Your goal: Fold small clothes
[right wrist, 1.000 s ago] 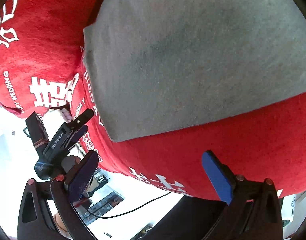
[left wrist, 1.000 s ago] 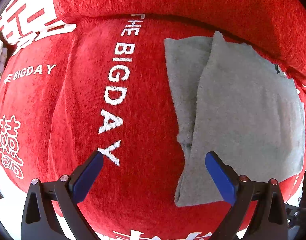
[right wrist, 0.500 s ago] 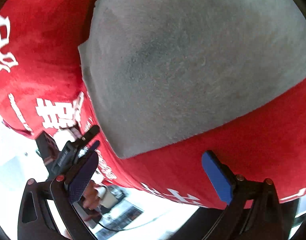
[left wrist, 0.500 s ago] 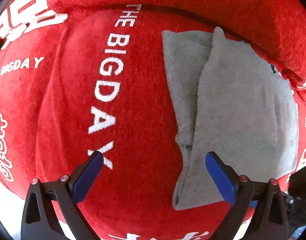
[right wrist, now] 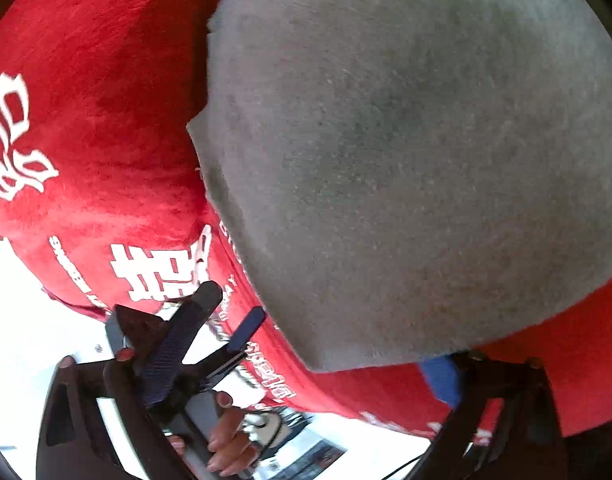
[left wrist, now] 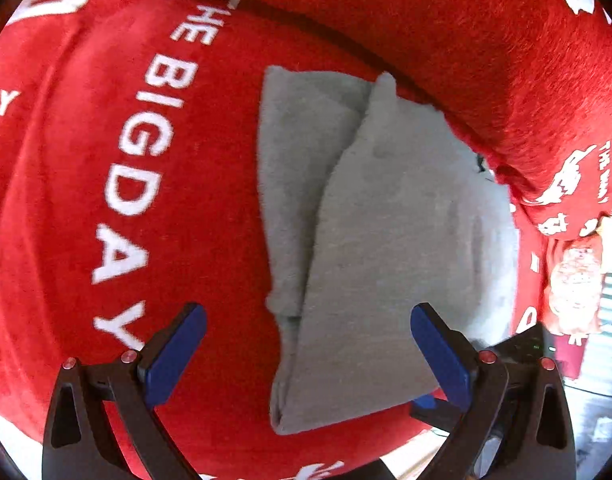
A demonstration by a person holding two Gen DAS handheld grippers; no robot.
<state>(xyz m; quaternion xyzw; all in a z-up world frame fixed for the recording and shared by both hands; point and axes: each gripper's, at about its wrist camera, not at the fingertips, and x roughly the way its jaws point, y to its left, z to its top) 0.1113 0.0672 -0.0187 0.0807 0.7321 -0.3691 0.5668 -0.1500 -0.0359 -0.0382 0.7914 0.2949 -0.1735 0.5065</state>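
Note:
A grey folded cloth lies on a red sofa seat printed "THE BIGDAY". My left gripper is open just above the cloth's near left corner, which sits between its blue pads. In the right wrist view the grey cloth fills most of the frame. My right gripper is open, low at the cloth's near edge; its right pad is partly under that edge. The left gripper also shows in the right wrist view, held by a hand.
The red sofa backrest rises right behind the cloth. Red printed cushions lie at the right. The seat's front edge drops to a bright floor below.
Both grippers have moved closer to the cloth. The left one shifted right over the near left corner; the right one dropped to the cloth's near edge.

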